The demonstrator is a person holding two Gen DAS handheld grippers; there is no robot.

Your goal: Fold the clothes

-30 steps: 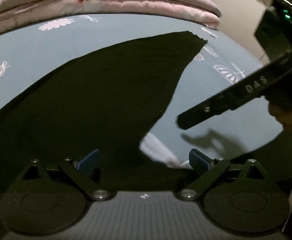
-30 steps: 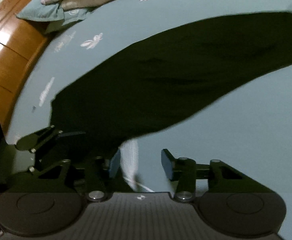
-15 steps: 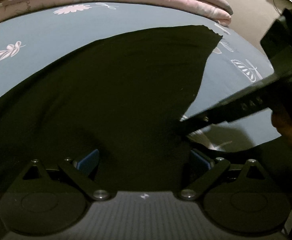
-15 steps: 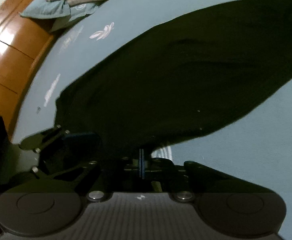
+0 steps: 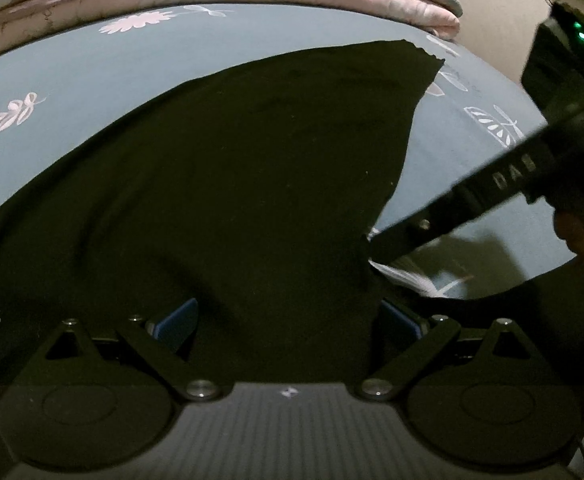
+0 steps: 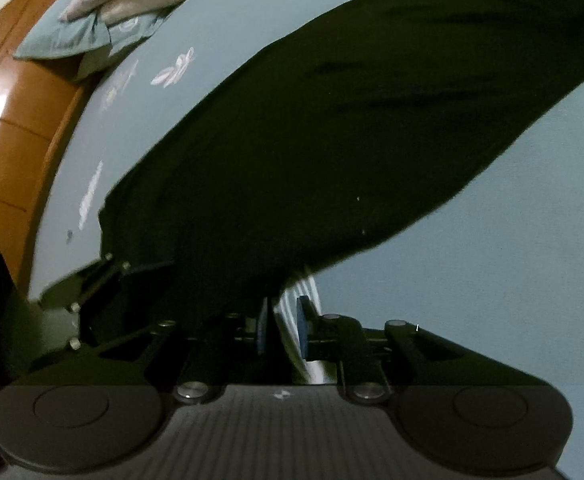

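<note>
While the dark garment (image 5: 232,184) sprawls across your bed's blue sheet (image 5: 92,64), its folds swallow your wide-open left gripper (image 5: 288,320); your right gripper (image 6: 282,326) jaws are opening, cloth edge between.

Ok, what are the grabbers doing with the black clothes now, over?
Left gripper open over black garment. Right gripper opening, its edge between pads. Nothing in the way.
</note>
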